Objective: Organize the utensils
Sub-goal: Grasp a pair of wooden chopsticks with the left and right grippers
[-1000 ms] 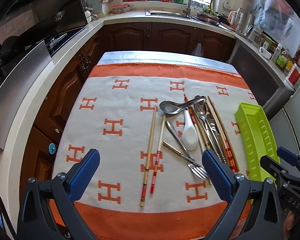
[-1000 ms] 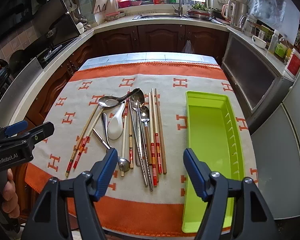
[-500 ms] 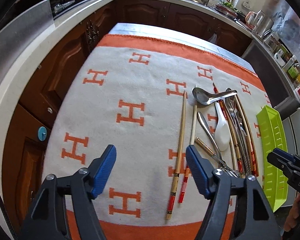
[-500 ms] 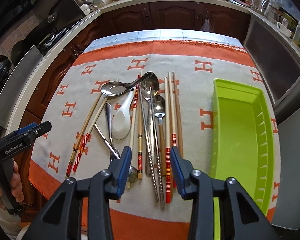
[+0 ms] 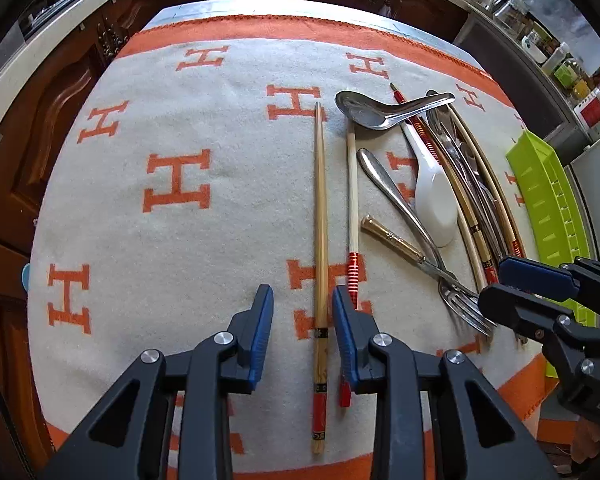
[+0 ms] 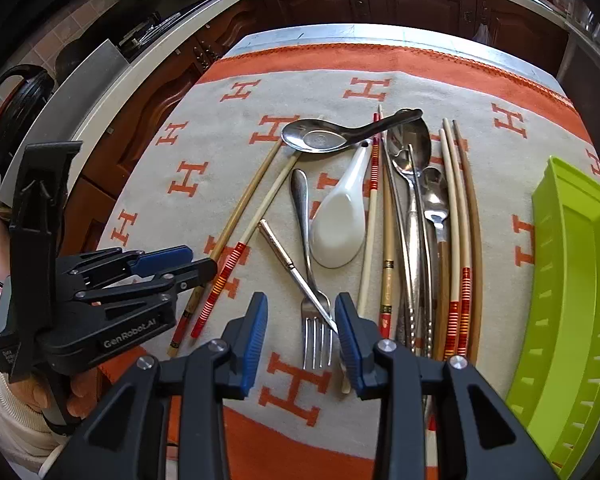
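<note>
A bamboo chopstick (image 5: 321,216), lengthwise and tip pointing away, is straddled untouched by the spread left gripper (image 5: 302,322); the fork (image 6: 315,320) likewise by the parted right gripper (image 6: 301,322).

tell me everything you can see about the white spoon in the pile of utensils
The white spoon is a glossy soup spoon, ceramic by its look, with a deep oval bowl and a short curved handle that has a small hole near its tip. It lies bowl-up on the cream and orange cloth, bowl toward the grippers, handle pointing away. Its handle tip runs under the steel ladle spoon. A red-banded chopstick lies along its right side. Neither gripper touches it.
</note>
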